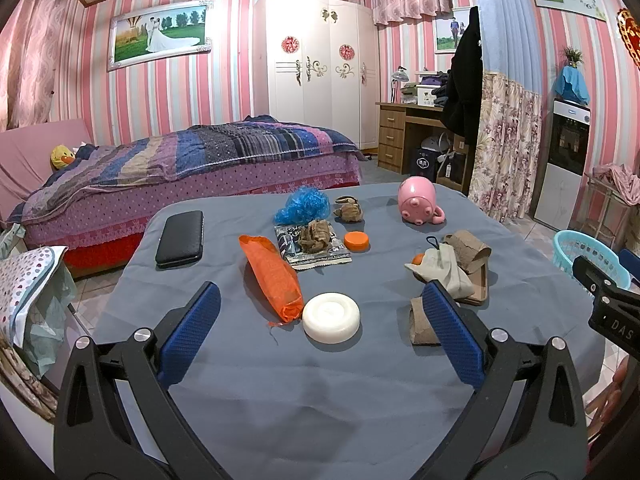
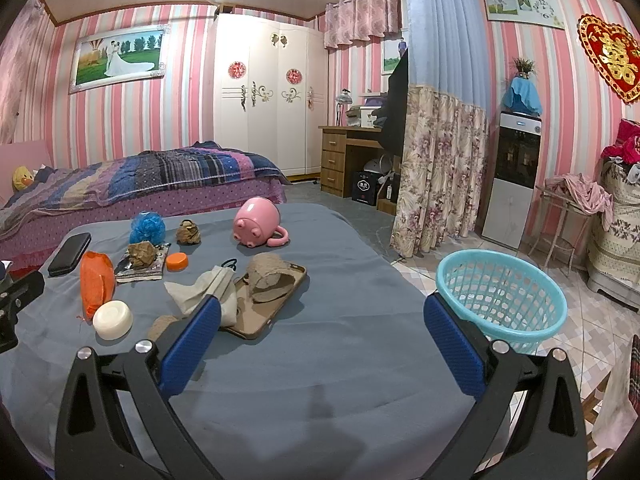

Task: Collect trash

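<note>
On the grey-blue table cloth (image 1: 320,400) lie an orange bag (image 1: 272,276), a white disc (image 1: 331,317), crumpled brown paper (image 1: 316,236) on a printed wrapper (image 1: 324,258), blue plastic (image 1: 304,204), an orange cap (image 1: 357,241), a grey mask (image 1: 440,268) and cardboard tubes (image 1: 470,250). My left gripper (image 1: 320,288) hovers open just short of the disc. My right gripper (image 2: 322,302) is open over bare cloth, with the mask (image 2: 200,284) and a brown phone case (image 2: 272,304) by its left finger. A teal basket (image 2: 500,300) stands off the table's right edge.
A pink pig mug (image 2: 258,220) lies on its side at the far end, and a black wallet (image 1: 180,238) rests far left. A bed (image 1: 180,168) stands beyond the table, with a floral curtain (image 2: 440,168) and tiled floor to the right.
</note>
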`<state>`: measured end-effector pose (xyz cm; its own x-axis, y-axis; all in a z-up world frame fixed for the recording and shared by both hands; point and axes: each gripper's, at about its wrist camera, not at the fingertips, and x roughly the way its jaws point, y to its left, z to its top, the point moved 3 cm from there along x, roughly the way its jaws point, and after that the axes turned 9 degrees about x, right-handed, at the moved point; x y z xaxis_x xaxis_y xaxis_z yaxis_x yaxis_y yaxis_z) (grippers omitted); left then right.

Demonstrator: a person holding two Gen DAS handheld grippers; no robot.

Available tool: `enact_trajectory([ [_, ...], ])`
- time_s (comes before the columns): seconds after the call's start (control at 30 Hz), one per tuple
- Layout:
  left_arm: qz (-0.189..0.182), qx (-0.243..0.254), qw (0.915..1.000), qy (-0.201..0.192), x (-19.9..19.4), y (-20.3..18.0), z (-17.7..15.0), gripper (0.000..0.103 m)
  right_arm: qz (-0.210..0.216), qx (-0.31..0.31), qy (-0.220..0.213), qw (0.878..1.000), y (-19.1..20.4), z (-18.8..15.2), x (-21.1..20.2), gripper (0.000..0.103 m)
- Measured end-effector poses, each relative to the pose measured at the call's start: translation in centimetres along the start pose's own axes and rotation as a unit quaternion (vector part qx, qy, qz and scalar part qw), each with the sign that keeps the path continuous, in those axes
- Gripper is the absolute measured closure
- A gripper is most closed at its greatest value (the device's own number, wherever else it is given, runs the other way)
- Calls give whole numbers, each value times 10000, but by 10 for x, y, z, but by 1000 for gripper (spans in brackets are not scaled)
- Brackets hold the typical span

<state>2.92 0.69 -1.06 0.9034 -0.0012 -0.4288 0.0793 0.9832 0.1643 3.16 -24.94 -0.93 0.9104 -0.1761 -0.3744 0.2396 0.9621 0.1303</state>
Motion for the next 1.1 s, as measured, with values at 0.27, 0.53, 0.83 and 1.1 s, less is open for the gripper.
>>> enact_trajectory([
  [0.27, 0, -1, 10000, -4, 0, 2, -1, 5, 9, 8, 11, 10000, 0, 1, -1, 4],
  [0.53, 0, -4, 10000, -3, 0, 3, -1, 5, 1, 6, 4, 10000, 0, 0, -1, 4],
  [0.83, 2, -3, 10000, 0, 0, 3, -1, 5, 1, -1, 7, 10000, 1, -1, 0, 4],
  [1.1, 6, -6, 10000, 7, 2, 2, -2, 5, 6, 7, 12, 10000, 1, -1, 1, 4],
])
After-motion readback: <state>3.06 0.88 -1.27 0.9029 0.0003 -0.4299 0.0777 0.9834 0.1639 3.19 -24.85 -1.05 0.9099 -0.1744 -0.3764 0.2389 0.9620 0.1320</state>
